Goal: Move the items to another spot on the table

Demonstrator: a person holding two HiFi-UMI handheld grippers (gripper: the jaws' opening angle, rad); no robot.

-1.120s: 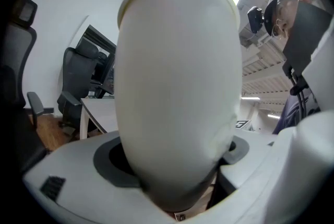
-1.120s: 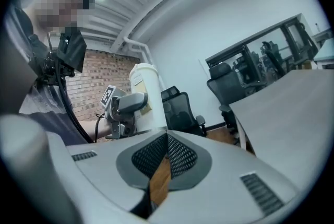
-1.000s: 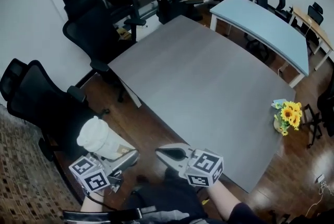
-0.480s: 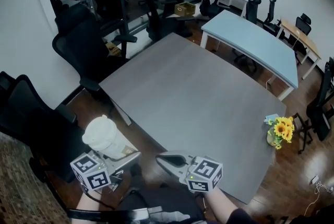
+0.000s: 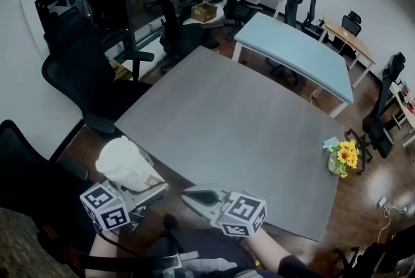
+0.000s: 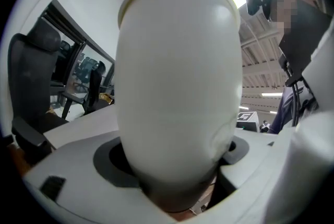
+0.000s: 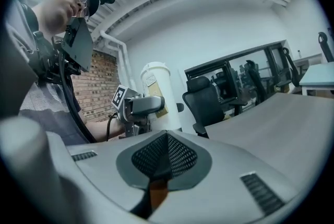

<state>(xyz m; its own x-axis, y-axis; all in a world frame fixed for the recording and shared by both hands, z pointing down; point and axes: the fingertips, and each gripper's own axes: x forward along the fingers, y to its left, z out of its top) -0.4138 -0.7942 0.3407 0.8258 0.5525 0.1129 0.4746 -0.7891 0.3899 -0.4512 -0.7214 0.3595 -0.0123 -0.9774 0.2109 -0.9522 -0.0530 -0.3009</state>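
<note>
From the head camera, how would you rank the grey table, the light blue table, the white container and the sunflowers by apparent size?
1. grey table
2. light blue table, farther away
3. white container, nearest the camera, so enlarged
4. sunflowers

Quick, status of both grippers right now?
Left gripper: closed on the white container, held off the table.
Right gripper: closed, nothing between its jaws.

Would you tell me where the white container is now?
Head view, lower left: the white container sits in the left gripper, just off the grey table's near edge.
</note>
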